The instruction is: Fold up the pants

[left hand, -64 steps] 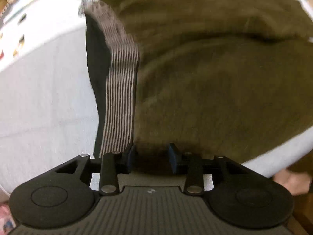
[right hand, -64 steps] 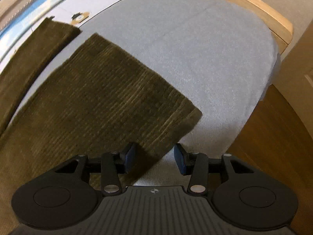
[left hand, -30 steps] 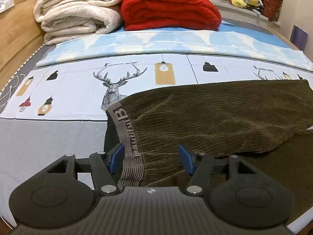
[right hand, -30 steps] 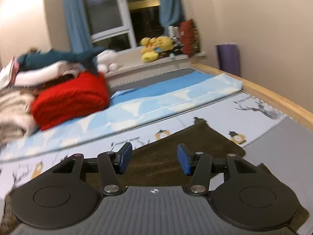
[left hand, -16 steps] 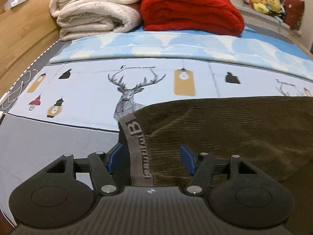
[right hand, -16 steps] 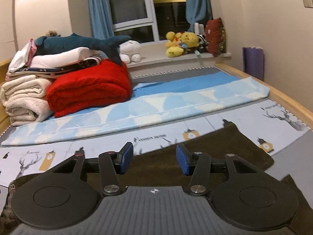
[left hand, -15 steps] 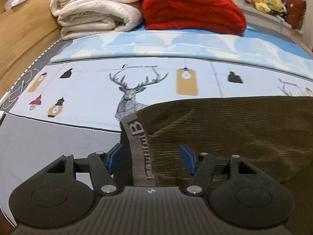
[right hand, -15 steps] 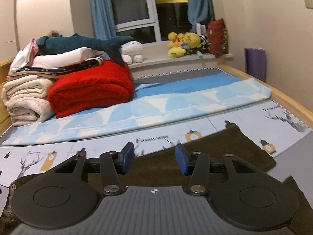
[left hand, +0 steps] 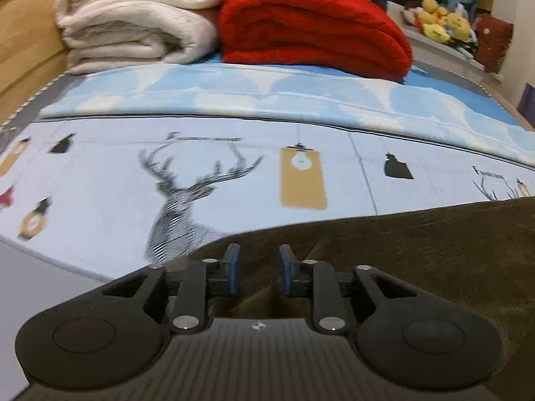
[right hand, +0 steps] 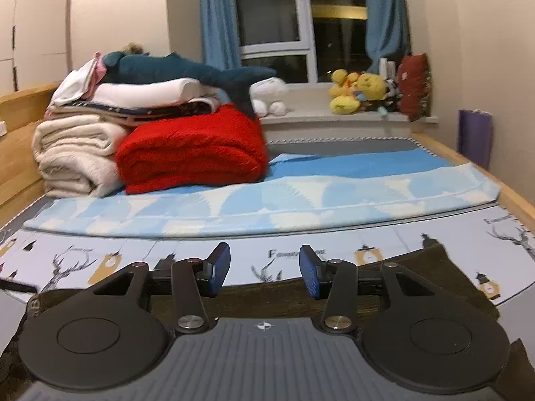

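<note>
Dark olive corduroy pants lie spread on the printed bed sheet. In the left wrist view my left gripper sits low over the pants' near edge, its blue pads a narrow gap apart with nothing between them. In the right wrist view the pants show as a flat dark band below and right of my right gripper, which is open and empty, raised above the cloth. The pants' grey waistband is hidden in the left view.
A folded red blanket and cream blankets are stacked at the head of the bed, with a plush shark on top. A light blue cover lies beyond the pants. A wooden bed frame runs along the right.
My left gripper has moved forward over the pants and its jaws have narrowed; the waistband has gone out of sight. My right gripper has risen slightly and stays open.
</note>
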`<state>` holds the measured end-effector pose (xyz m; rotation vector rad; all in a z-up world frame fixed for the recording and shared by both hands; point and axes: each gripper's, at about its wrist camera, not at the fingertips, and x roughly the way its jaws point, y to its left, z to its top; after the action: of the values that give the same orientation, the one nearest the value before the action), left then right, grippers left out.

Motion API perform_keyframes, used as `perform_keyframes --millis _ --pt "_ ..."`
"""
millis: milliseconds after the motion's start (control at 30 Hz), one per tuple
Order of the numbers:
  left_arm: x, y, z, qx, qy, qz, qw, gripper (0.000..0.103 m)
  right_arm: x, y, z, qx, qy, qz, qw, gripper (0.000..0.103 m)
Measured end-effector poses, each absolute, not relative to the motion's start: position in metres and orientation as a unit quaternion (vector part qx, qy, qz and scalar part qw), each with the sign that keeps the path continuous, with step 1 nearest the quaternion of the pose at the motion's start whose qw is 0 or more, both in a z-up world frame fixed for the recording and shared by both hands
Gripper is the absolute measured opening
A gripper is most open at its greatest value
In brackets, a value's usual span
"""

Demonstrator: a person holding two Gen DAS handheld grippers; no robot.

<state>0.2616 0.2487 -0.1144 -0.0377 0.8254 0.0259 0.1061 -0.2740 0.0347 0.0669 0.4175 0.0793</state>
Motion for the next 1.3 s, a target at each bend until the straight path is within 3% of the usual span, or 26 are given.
perform_keyframes --millis 33,133,333,367,400,433,467,500,533,567,767,967,1167,1300 --pt "0.269 0.245 -0.119 -0.011 0.4 0.007 0.917 0.055 0.107 -0.273 0.034 0.028 0.21 0.044 0.976 0.05" --pt "0.288 0.238 -0.132 0.019 0.394 0.002 0.919 0.084 0.109 -0.274 0.03 0.006 0.222 0.051 0.974 0.053" --pt "0.325 0.241 -0.162 0.03 0.436 -0.02 0.899 0.085 0.112 -0.288 0.02 -0.015 0.242 0.036 0.97 0.053" --pt "0.327 0.242 -0.169 0.031 0.446 -0.025 0.894 0.084 0.112 -0.291 0.018 -0.017 0.246 0.033 0.968 0.053" --pt "0.327 0.241 -0.174 0.036 0.45 -0.029 0.892 0.074 0.112 -0.293 0.016 -0.02 0.251 0.03 0.967 0.053" --pt "0.325 0.239 -0.178 0.045 0.45 -0.031 0.892 0.054 0.112 -0.295 0.015 -0.022 0.253 0.028 0.967 0.053" --pt "0.325 0.237 -0.18 0.056 0.454 -0.036 0.889 0.049 0.112 -0.297 0.014 -0.024 0.255 0.025 0.966 0.053" --pt "0.323 0.236 -0.178 0.057 0.452 -0.044 0.889 0.024 0.111 -0.299 0.013 -0.025 0.256 0.023 0.966 0.053" --pt "0.322 0.234 -0.174 0.055 0.452 -0.052 0.889 0.01 0.111 -0.302 0.012 -0.025 0.257 0.022 0.966 0.053" --pt "0.321 0.232 -0.168 0.06 0.449 -0.052 0.89 0.004 0.111 -0.303 0.011 -0.025 0.259 0.02 0.965 0.053" --pt "0.279 0.213 -0.121 0.104 0.434 -0.073 0.892 0.003 0.112 -0.308 0.01 -0.023 0.267 -0.002 0.964 0.053" --pt "0.163 0.173 -0.061 0.157 0.418 -0.132 0.885 0.002 0.104 -0.319 0.014 0.019 0.271 -0.017 0.962 0.051" --pt "0.059 0.142 -0.074 0.179 0.472 -0.194 0.841 0.003 0.083 -0.334 0.022 0.074 0.274 -0.041 0.958 0.044" --pt "0.063 0.182 -0.075 0.063 0.502 -0.136 0.852 0.005 0.071 -0.351 0.021 0.115 0.292 -0.053 0.948 0.044"
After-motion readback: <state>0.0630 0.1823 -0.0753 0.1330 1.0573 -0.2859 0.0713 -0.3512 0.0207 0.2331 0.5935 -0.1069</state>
